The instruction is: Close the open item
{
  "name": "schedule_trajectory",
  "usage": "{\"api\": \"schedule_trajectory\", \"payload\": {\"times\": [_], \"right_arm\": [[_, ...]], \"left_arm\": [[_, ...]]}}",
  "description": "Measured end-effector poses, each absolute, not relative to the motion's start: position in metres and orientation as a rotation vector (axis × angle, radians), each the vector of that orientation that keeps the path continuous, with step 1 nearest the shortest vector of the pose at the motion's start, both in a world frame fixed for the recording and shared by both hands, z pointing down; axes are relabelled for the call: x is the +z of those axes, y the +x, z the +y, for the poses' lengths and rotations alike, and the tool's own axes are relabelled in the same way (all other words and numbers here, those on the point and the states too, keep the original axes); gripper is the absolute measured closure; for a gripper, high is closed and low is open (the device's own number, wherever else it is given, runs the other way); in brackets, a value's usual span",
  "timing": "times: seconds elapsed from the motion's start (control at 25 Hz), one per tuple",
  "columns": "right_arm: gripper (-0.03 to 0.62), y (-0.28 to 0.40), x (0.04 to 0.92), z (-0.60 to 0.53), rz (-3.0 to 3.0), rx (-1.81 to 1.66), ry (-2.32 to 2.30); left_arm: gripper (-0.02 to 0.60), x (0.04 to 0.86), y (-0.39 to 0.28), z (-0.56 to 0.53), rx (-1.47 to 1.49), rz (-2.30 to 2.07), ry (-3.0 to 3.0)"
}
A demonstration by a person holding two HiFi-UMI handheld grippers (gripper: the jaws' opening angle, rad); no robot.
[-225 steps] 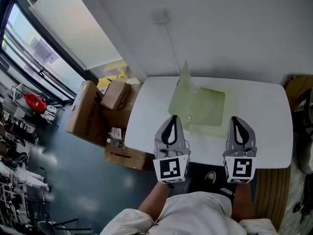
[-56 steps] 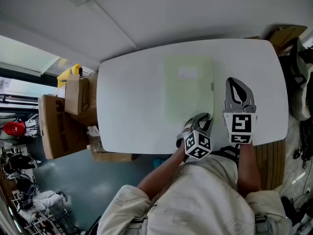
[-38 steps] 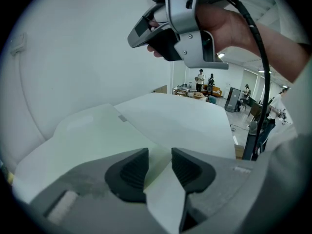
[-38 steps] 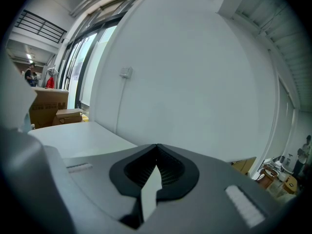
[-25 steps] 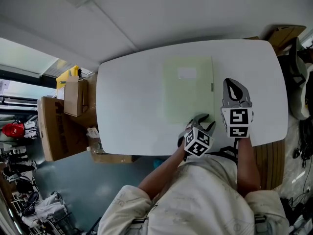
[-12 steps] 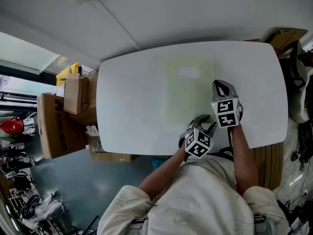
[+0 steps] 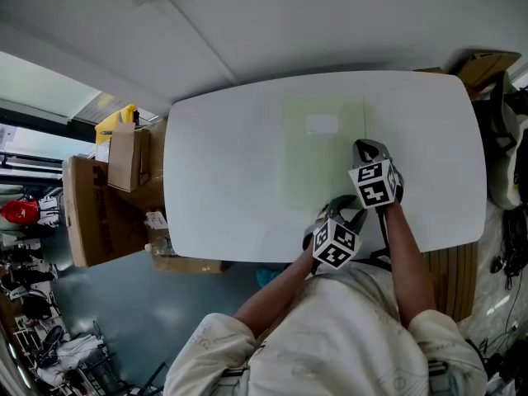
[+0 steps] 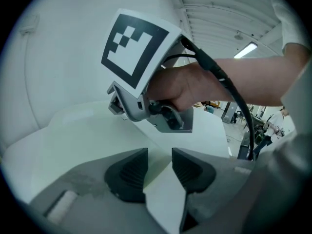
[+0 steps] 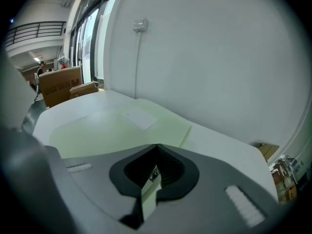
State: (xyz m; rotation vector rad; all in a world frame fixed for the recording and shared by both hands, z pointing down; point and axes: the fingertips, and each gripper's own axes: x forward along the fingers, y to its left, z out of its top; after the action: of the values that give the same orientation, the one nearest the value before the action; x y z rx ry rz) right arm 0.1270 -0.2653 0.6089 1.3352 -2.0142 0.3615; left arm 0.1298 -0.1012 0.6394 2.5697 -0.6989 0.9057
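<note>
A thin, flat, pale green plastic folder (image 7: pixel 318 159) lies shut on the white worktop (image 7: pixel 223 172) with rounded corners. It sits near the middle, a bit to the right. A small white paper label (image 7: pixel 322 124) is stuck near its far end.

The left claw (image 7: pixel 344 207) is at the near right corner of the folder, close to the person's body. In the left gripper view its two dark pads are a little way apart. Nothing is held between them. You can see green folder and white worktop through the gap.

The right claw (image 7: pixel 369 148) is just beside the folder's right edge, a bit farther away than the left one. In the right gripper view its tips touch each other. A thin pale strip shows in the space behind the tips. I cannot tell what it is.

Brown cardboard boxes (image 7: pixel 124 159) stand on the floor, off the left side of the worktop.
</note>
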Motion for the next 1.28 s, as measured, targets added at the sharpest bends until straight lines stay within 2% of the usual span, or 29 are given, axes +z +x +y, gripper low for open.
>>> {"api": "schedule_trajectory", "payload": {"times": [0.8, 1.28], "right_arm": [[0.592, 0.131, 0.627, -0.264, -1.991, 0.436, 1.315], [0.591, 0.134, 0.629, -0.264, -2.025, 0.499, 1.353]], "left_arm": [[0.422, 0.633, 0.130, -0.101, 0.843, -0.724, 2.561], [0.423, 0.617, 0.104, -0.115, 0.704, -0.842, 2.486]]}}
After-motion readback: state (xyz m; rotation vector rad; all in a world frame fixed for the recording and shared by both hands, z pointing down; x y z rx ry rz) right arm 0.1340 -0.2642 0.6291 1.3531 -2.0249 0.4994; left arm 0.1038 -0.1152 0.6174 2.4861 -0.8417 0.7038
